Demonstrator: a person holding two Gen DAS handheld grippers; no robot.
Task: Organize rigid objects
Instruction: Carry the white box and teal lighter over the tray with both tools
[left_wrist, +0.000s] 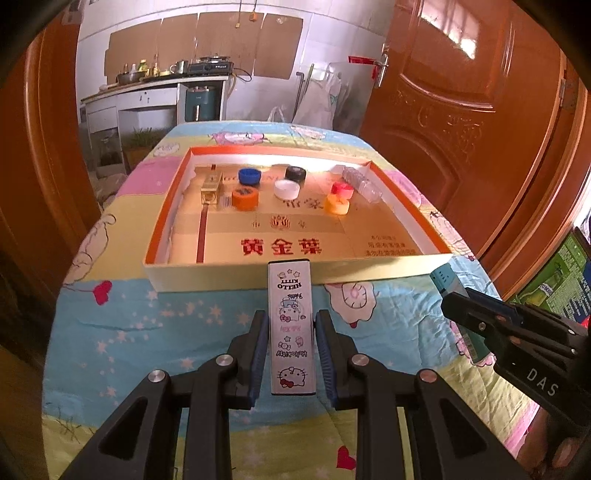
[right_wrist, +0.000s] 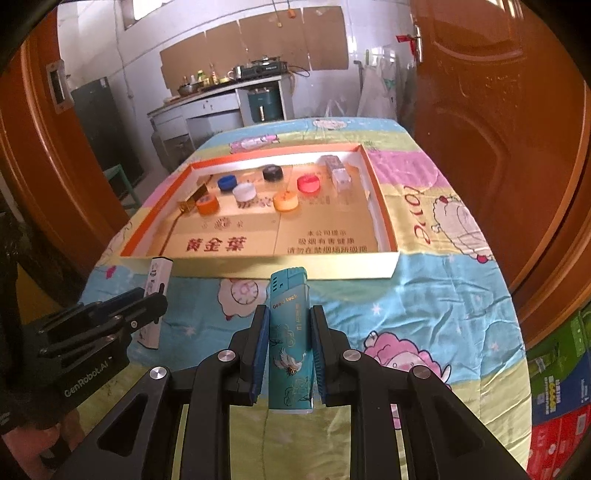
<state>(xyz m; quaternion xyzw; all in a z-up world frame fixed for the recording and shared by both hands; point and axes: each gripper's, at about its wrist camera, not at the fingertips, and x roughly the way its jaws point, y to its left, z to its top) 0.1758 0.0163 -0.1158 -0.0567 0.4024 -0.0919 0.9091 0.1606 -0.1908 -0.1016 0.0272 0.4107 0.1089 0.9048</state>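
Observation:
My left gripper (left_wrist: 291, 315) is shut on a white Hello Kitty lighter (left_wrist: 291, 332), which hangs over the quilt just before the box's near wall. My right gripper (right_wrist: 289, 310) is shut on a teal lighter (right_wrist: 290, 343) with a bird print, also over the quilt in front of the box. The shallow orange-rimmed box (left_wrist: 236, 273) lies ahead. At its far end are a gold lighter (left_wrist: 211, 187), a clear lighter (left_wrist: 362, 182) and several bottle caps, among them blue (left_wrist: 249, 175), black (left_wrist: 295, 173) and white (left_wrist: 287, 189). Each gripper also shows in the other's view, the right gripper (left_wrist: 465, 299) and the left gripper (right_wrist: 151, 299).
A cartoon-print quilt (left_wrist: 166, 325) covers the table. A brown wooden door (left_wrist: 461, 129) stands close on the right. Stacked coloured cartons (right_wrist: 557, 387) sit low at the right edge. A kitchen counter (left_wrist: 147, 88) with pots is far behind.

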